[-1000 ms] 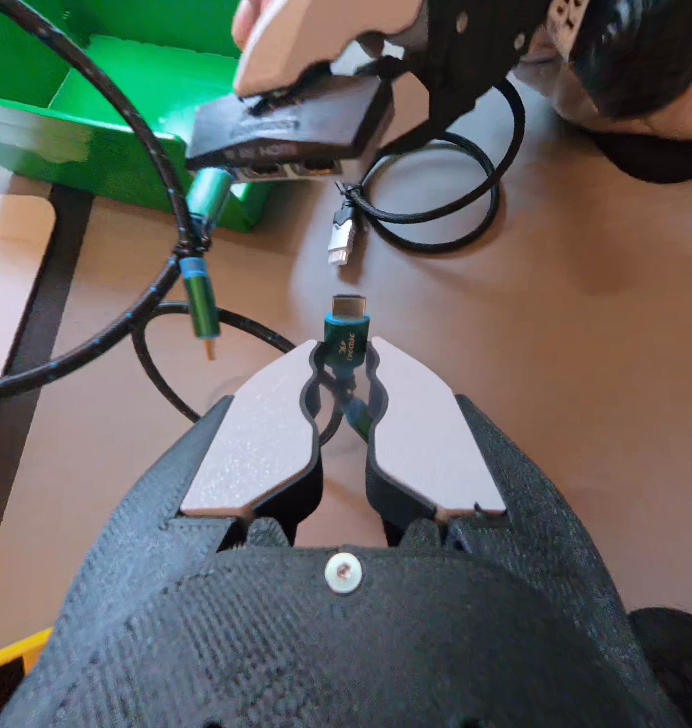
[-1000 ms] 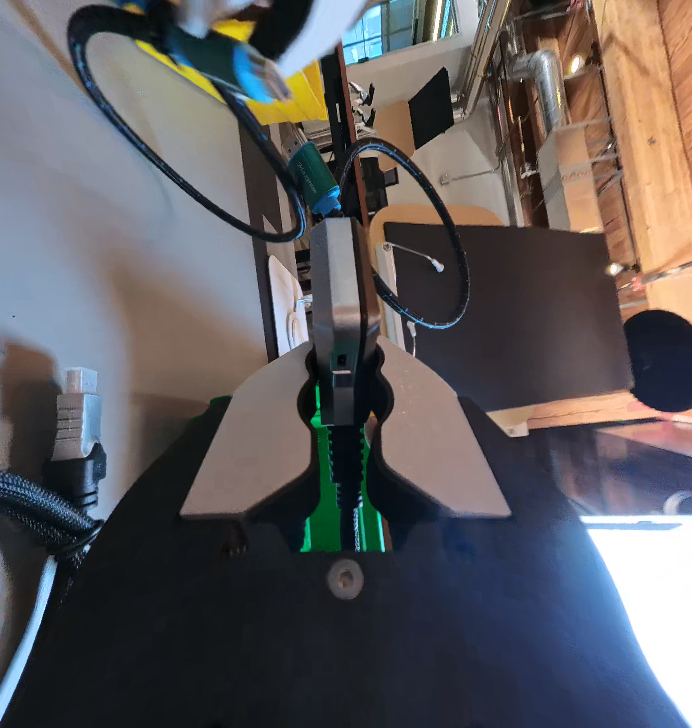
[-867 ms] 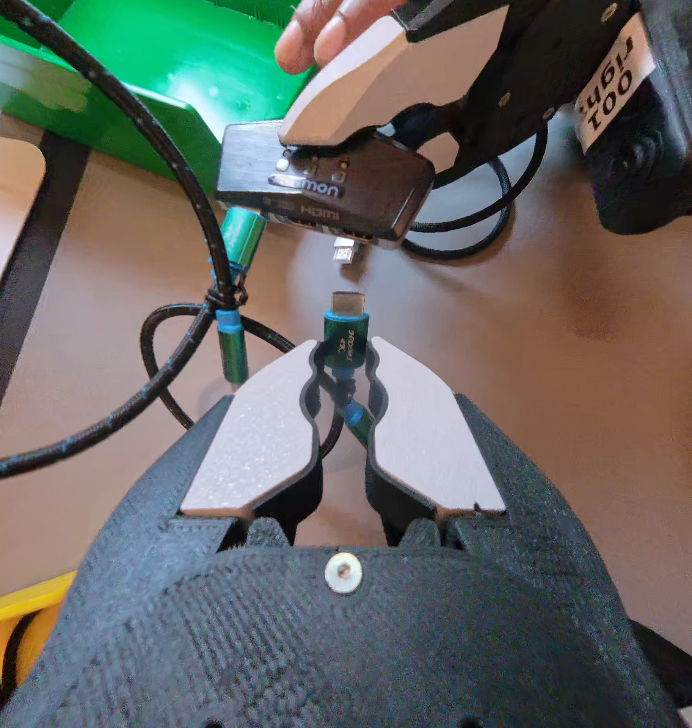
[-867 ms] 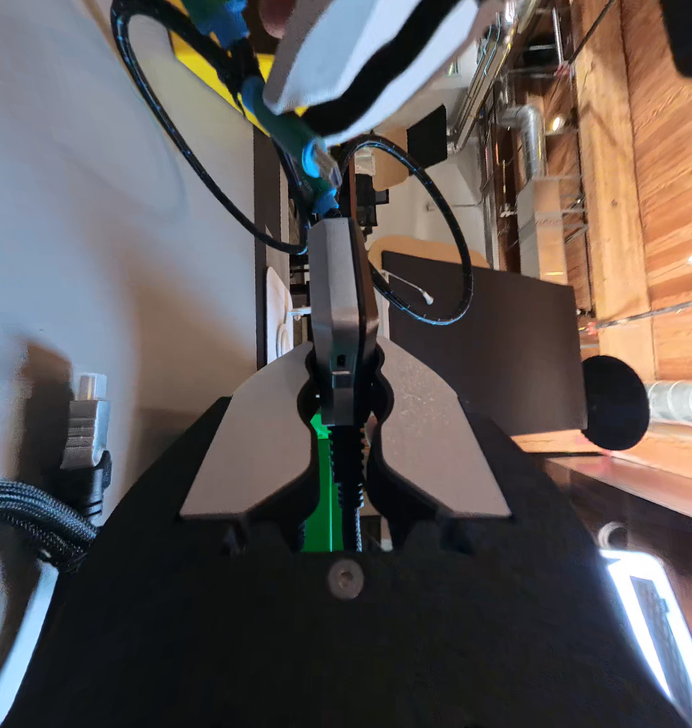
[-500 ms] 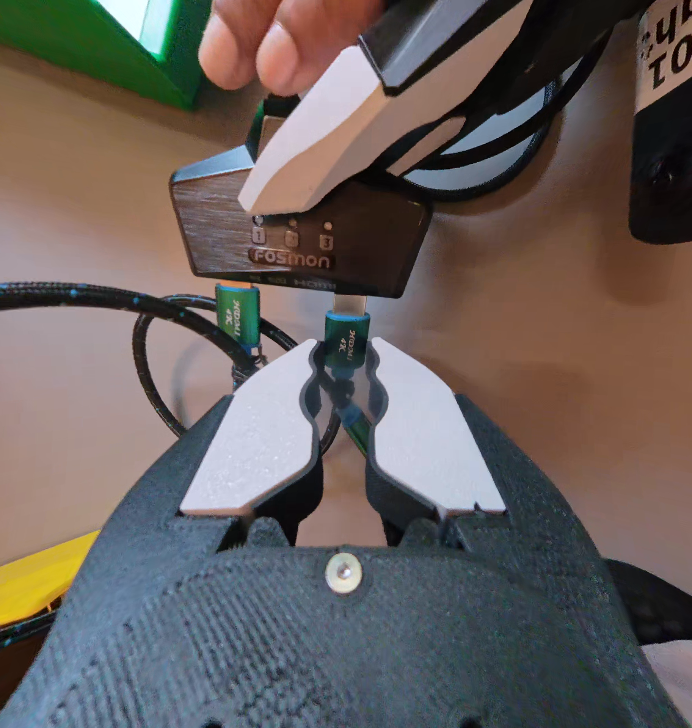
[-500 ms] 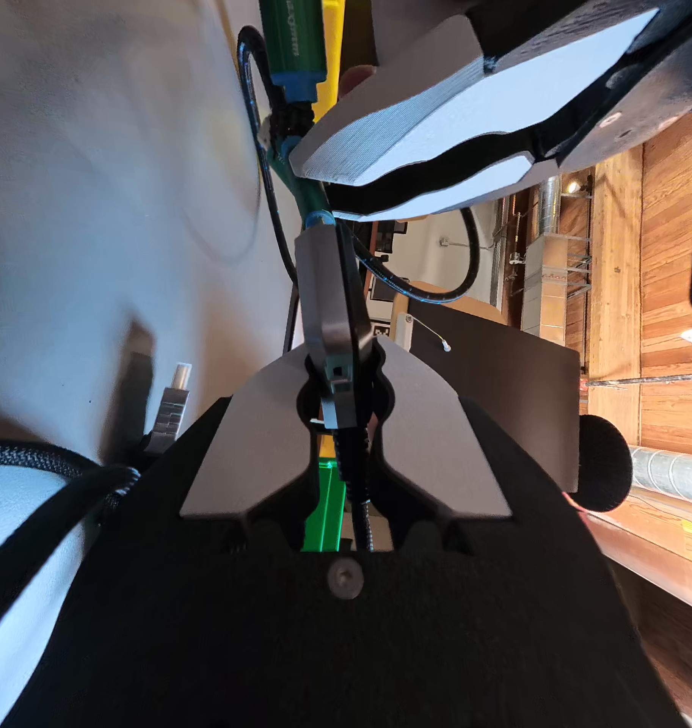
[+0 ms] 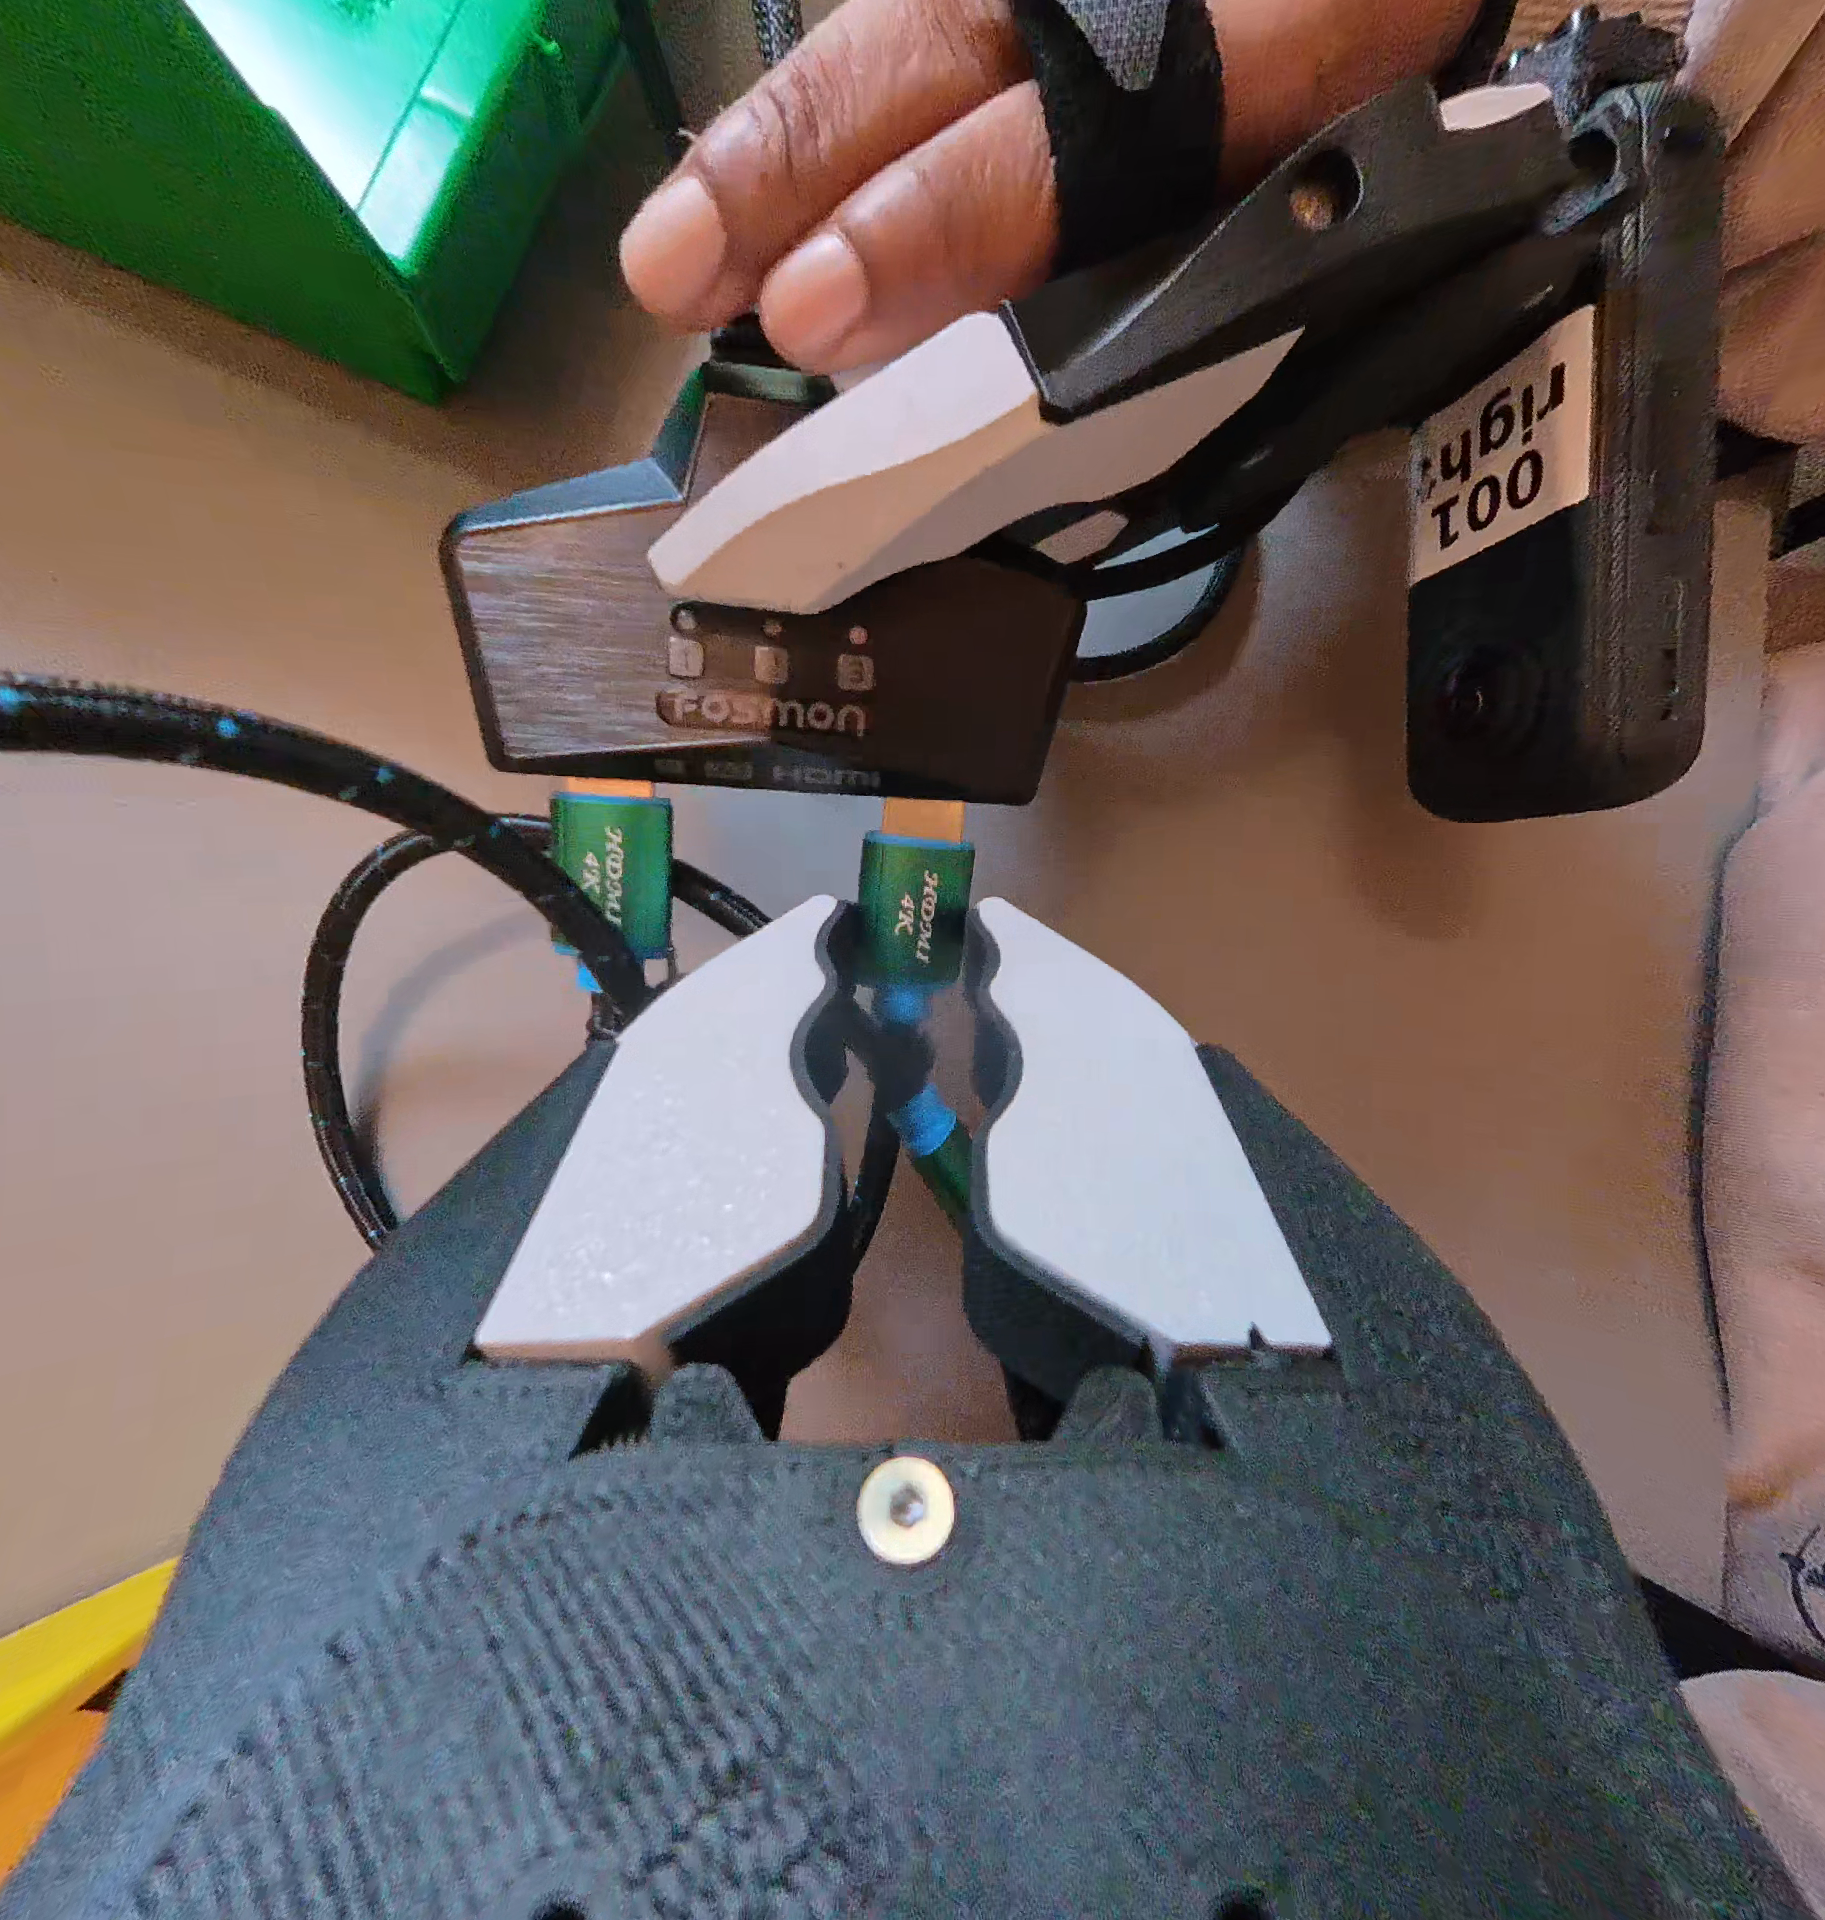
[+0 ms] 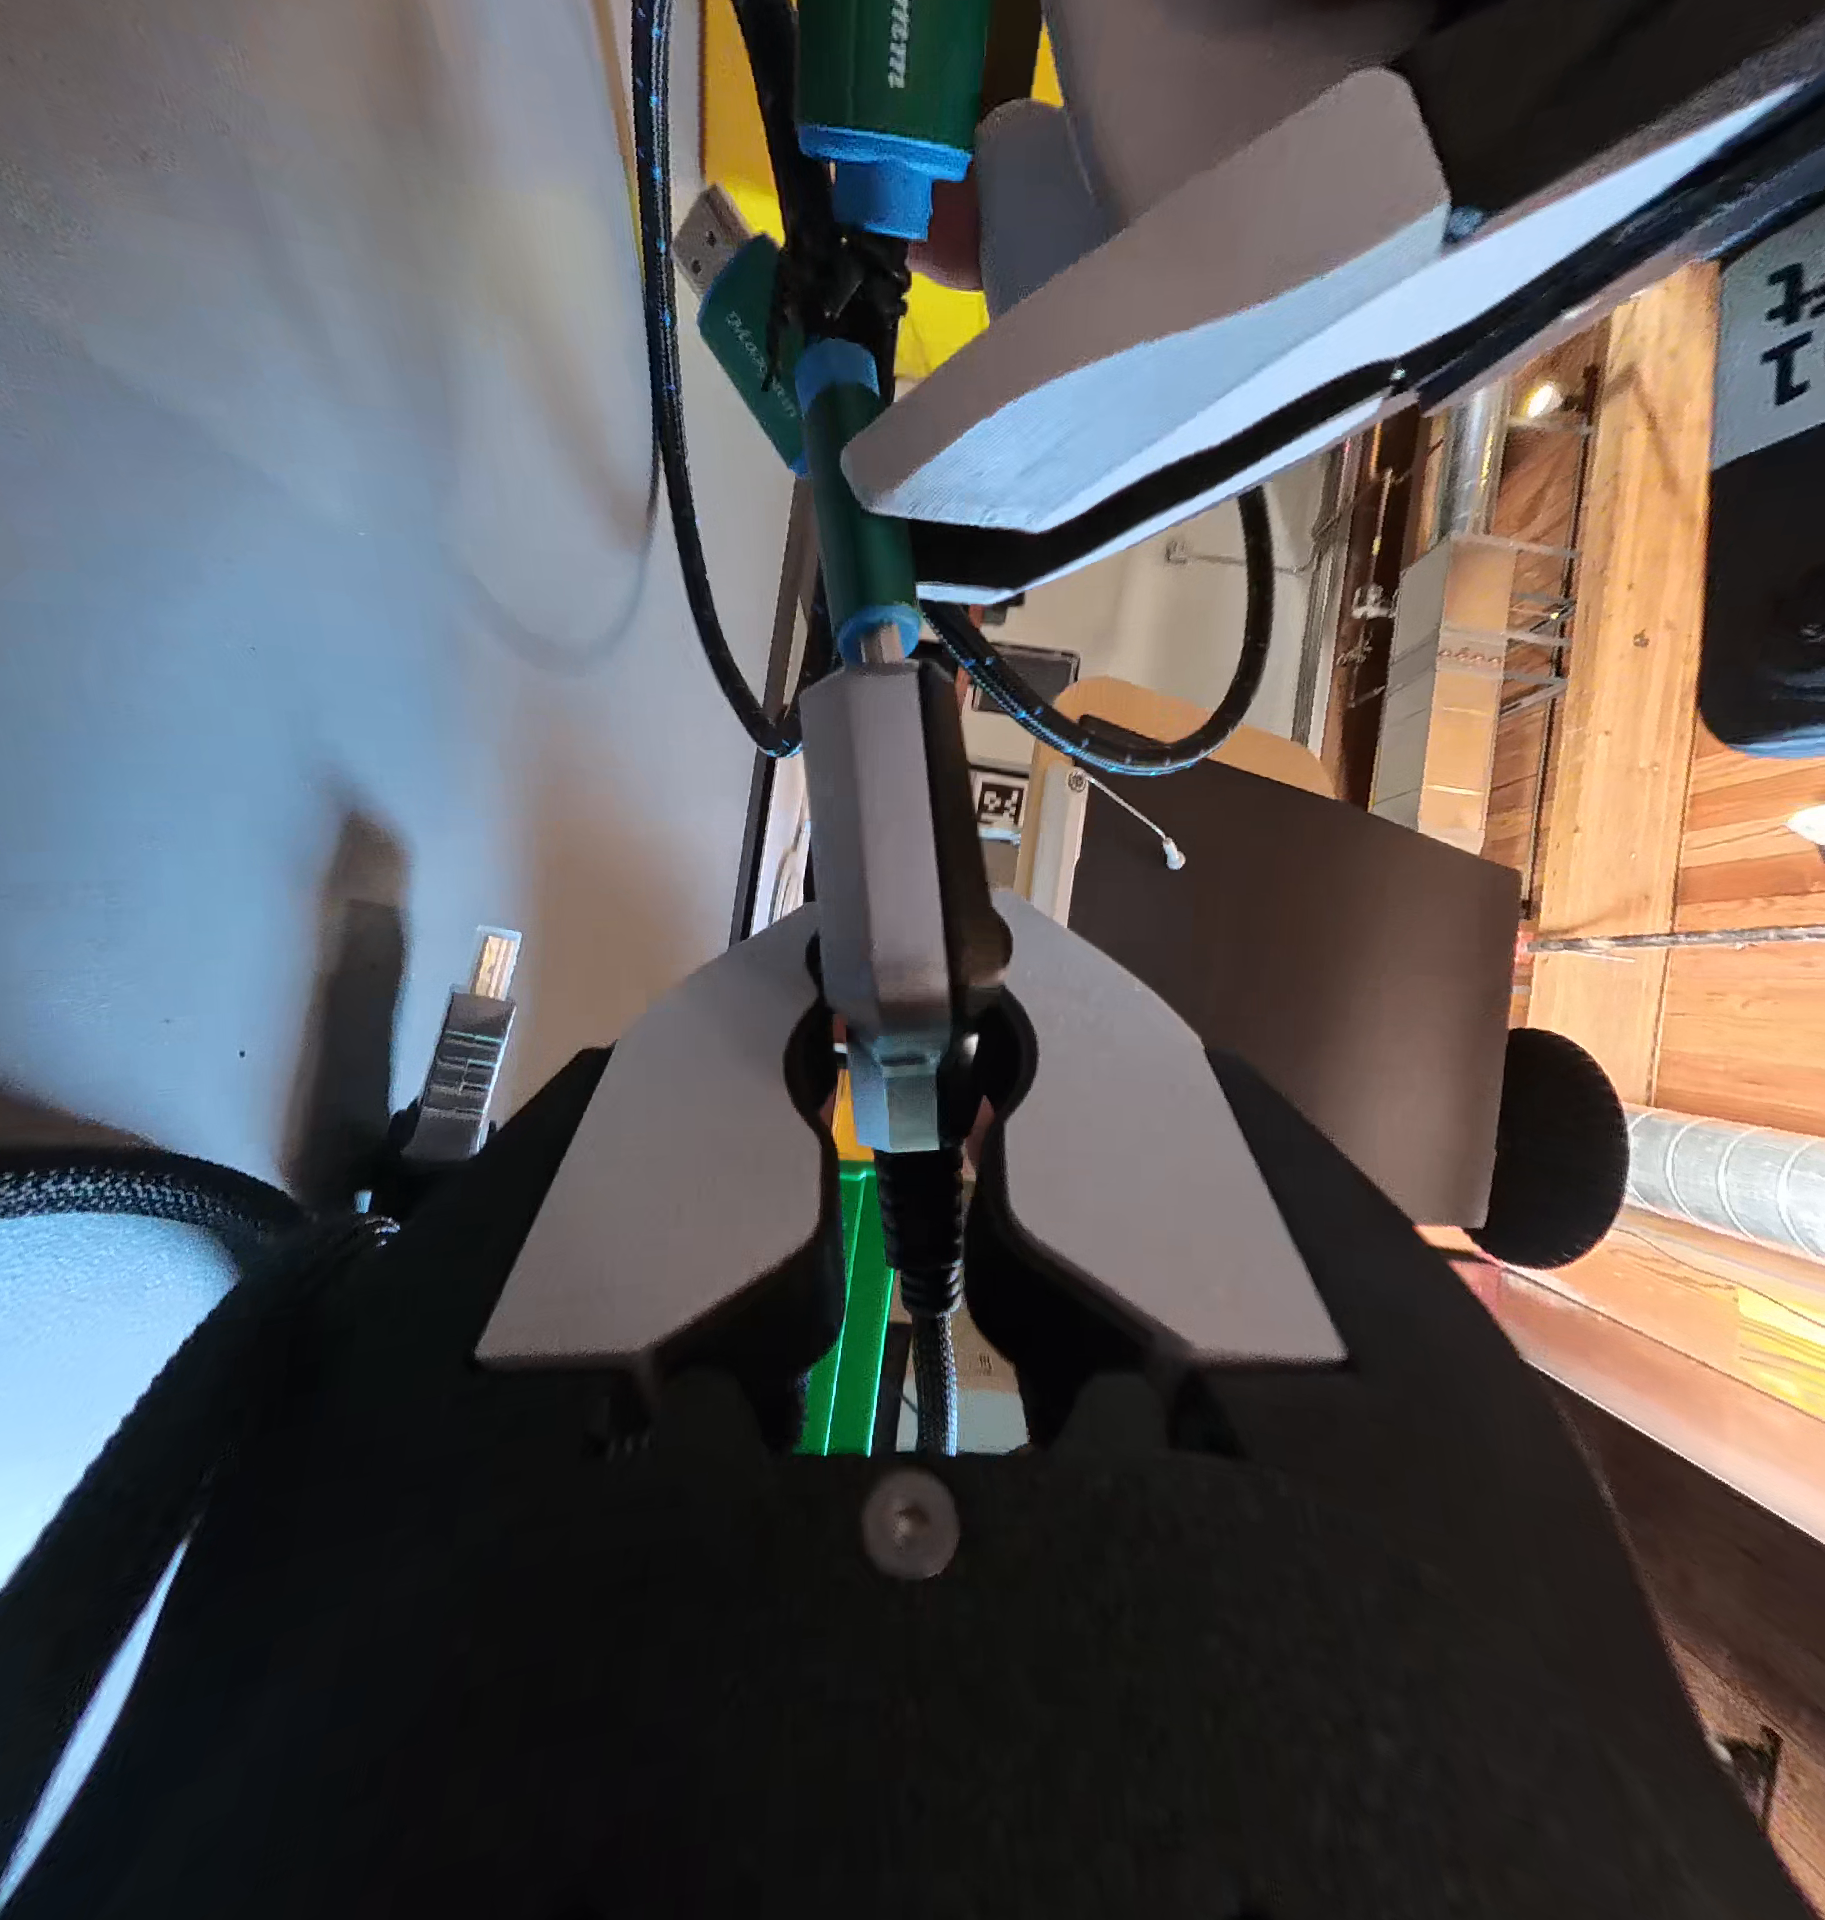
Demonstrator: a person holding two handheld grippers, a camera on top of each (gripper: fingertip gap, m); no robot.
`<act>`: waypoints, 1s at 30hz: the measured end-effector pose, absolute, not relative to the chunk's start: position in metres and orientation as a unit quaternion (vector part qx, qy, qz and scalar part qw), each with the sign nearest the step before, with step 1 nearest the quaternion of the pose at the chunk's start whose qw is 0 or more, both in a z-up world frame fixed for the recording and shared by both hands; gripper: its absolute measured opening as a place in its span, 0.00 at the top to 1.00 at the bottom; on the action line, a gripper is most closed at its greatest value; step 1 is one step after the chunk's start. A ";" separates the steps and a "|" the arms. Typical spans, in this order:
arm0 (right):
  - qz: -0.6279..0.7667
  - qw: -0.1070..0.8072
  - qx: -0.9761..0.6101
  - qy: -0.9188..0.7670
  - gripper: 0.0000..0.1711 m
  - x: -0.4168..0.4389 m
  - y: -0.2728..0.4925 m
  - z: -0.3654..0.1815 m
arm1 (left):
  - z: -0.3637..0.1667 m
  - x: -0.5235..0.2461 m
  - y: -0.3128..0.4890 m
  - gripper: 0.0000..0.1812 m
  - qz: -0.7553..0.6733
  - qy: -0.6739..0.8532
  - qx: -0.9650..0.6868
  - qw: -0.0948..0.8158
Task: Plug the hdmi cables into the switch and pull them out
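Note:
My left gripper (image 7: 906, 940) is shut on a green HDMI plug (image 7: 913, 883). Its gold tip (image 7: 923, 816) sits partly inside a port on the near edge of the black switch (image 7: 575, 644). A second green plug (image 7: 612, 883) sits in the switch's left port. My right gripper (image 8: 903, 956) is shut on the switch (image 8: 877, 831), seen edge-on, and holds it above the table. In the left wrist view one of its fingers (image 7: 887, 468) lies across the switch's top. The held plug (image 8: 866, 561) meets the switch's far end under a left gripper finger (image 8: 1147, 416).
A green bin (image 7: 264, 156) stands at the back left and a yellow bin (image 7: 35, 1683) at the near left. A black braided cable with a silver plug (image 8: 466, 1049) lies on the table. Another loose green plug (image 8: 747, 312) hangs among the braided cables (image 7: 264, 758). A hand (image 7: 866, 177) grips the right gripper. Spacing between my two grippers at the tips: around 6 centimetres.
The switch and my left gripper's plug have come together. The plug's tip, apart from the switch a second ago, now sits partly in a port. Both grippers stayed shut.

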State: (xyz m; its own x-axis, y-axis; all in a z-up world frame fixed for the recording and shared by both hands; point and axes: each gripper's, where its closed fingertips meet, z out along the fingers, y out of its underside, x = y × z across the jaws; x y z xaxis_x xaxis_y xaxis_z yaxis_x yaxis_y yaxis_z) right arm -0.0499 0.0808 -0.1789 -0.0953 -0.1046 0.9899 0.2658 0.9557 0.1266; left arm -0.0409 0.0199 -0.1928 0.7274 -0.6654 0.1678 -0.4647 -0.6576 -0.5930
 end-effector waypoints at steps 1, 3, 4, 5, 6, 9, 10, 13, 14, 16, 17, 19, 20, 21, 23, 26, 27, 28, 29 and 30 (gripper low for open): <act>-0.148 0.667 -0.059 -0.728 0.87 -0.050 0.081 -0.180 | -0.194 -0.038 0.021 0.90 -0.189 0.320 -0.889 0.268; -0.145 0.664 -0.066 -0.731 0.87 -0.052 0.076 -0.182 | -0.191 -0.025 0.025 0.90 -0.202 0.325 -0.880 0.281; -0.150 0.660 -0.076 -0.732 0.87 -0.052 0.076 -0.183 | -0.190 -0.023 0.027 0.91 -0.199 0.325 -0.880 0.283; -0.155 0.661 -0.082 -0.730 0.87 -0.052 0.077 -0.182 | -0.190 -0.024 0.028 0.91 -0.189 0.323 -0.883 0.283; -0.155 0.661 -0.091 -0.728 0.87 -0.053 0.079 -0.181 | -0.189 -0.026 0.029 0.91 -0.185 0.319 -0.884 0.288; -0.150 0.660 -0.109 -0.728 0.86 -0.055 0.082 -0.180 | -0.186 -0.030 0.031 0.91 -0.179 0.311 -0.884 0.299; -0.144 0.662 -0.108 -0.727 0.86 -0.055 0.082 -0.178 | -0.184 -0.030 0.032 0.91 -0.178 0.312 -0.883 0.303; -0.124 0.657 -0.115 -0.734 0.86 -0.053 0.084 -0.177 | -0.180 -0.029 0.032 0.91 -0.163 0.321 -0.877 0.316; -0.120 0.657 -0.116 -0.735 0.86 -0.053 0.085 -0.177 | -0.178 -0.029 0.032 0.90 -0.159 0.324 -0.876 0.321; -0.114 0.658 -0.119 -0.735 0.86 -0.052 0.086 -0.178 | -0.171 -0.026 0.030 0.88 -0.159 0.331 -0.869 0.331; -0.112 0.658 -0.120 -0.735 0.86 -0.052 0.087 -0.178 | -0.170 -0.028 0.029 0.85 -0.147 0.336 -0.870 0.330; -0.108 0.661 -0.123 -0.732 0.86 -0.052 0.088 -0.176 | -0.170 -0.036 0.024 0.81 -0.105 0.351 -0.874 0.318; -0.104 0.663 -0.126 -0.730 0.86 -0.051 0.089 -0.175 | -0.170 -0.039 0.022 0.80 -0.088 0.358 -0.876 0.312; -0.101 0.665 -0.127 -0.729 0.86 -0.051 0.089 -0.174 | -0.171 -0.043 0.020 0.80 -0.070 0.364 -0.877 0.306; -0.093 0.669 -0.131 -0.726 0.86 -0.050 0.089 -0.172 | -0.177 -0.050 0.020 0.80 -0.032 0.374 -0.880 0.291; -0.098 0.664 -0.123 -0.731 0.86 -0.050 0.090 -0.176 | -0.189 -0.051 0.021 0.83 0.004 0.391 -0.882 0.263; -0.096 0.661 -0.123 -0.734 0.86 -0.050 0.089 -0.178 | -0.192 -0.050 0.021 0.84 0.012 0.399 -0.881 0.255; -0.091 0.659 -0.124 -0.736 0.86 -0.050 0.088 -0.180 | -0.193 -0.049 0.020 0.84 0.017 0.407 -0.879 0.249; -0.082 0.657 -0.130 -0.738 0.86 -0.049 0.088 -0.181 | -0.194 -0.048 0.019 0.85 0.022 0.415 -0.876 0.246; -0.074 0.654 -0.138 -0.740 0.86 -0.049 0.088 -0.181 | -0.194 -0.047 0.019 0.85 0.024 0.419 -0.874 0.246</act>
State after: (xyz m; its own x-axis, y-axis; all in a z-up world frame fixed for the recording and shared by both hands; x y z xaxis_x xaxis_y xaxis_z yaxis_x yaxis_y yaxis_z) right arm -0.0494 0.0881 -0.1815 -0.1062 0.1073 0.9885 0.3004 0.9512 -0.0709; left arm -0.0469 0.0189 -0.1938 0.6474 -0.7205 -0.2485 -0.7443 -0.5277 -0.4093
